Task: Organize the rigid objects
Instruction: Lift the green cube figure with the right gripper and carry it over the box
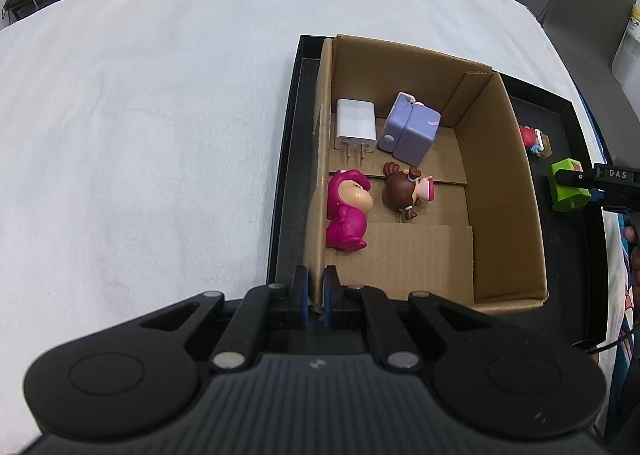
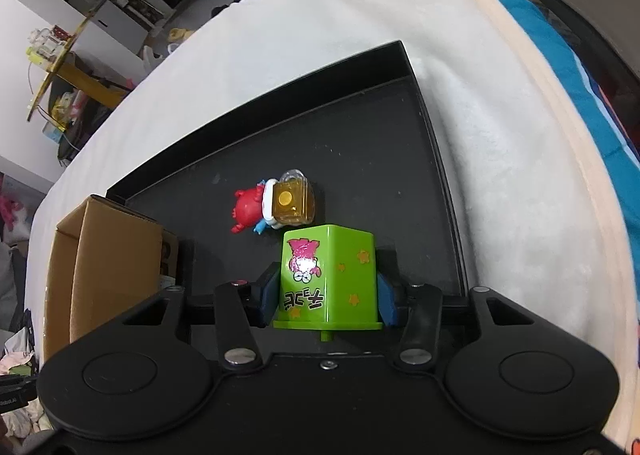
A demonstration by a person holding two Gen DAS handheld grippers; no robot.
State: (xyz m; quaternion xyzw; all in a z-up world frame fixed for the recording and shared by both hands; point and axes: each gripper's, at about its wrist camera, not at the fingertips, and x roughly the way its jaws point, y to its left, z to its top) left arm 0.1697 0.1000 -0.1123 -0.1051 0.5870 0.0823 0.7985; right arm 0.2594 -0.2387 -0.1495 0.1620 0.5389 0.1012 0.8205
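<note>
Writing first: "DAS" in white letters shows on the black body of the right gripper (image 1: 576, 185) in the left wrist view, and the green box (image 2: 328, 279) it clamps carries black blocky characters that I cannot read, under a pink cartoon sticker and small yellow stars. In the right wrist view the print appears upside down, the flanged base faces the camera, and the box's long axis runs away from the camera toward the far edge of the black tray (image 2: 436, 143). Both blue pads (image 2: 387, 301) press its two sides, over the tray's open right part.

Just beyond the box lies a red figure (image 2: 250, 211) with an amber block (image 2: 292, 203) touching it, on the tray floor.

Left gripper (image 1: 315, 297) is nearly closed, its pads pinching the near left wall of the cardboard box (image 1: 516, 183), which sits in the tray's left part. Inside, a white charger (image 1: 355, 127) lies in the far left corner, prongs pointing toward the camera, beside a purple case (image 1: 408, 127). A pink figure (image 1: 346, 213) lies along the left wall, head toward the far edge, and a brown-haired doll (image 1: 404, 191) lies near the middle. The tray rests on a white cloth (image 1: 140, 115).
</note>
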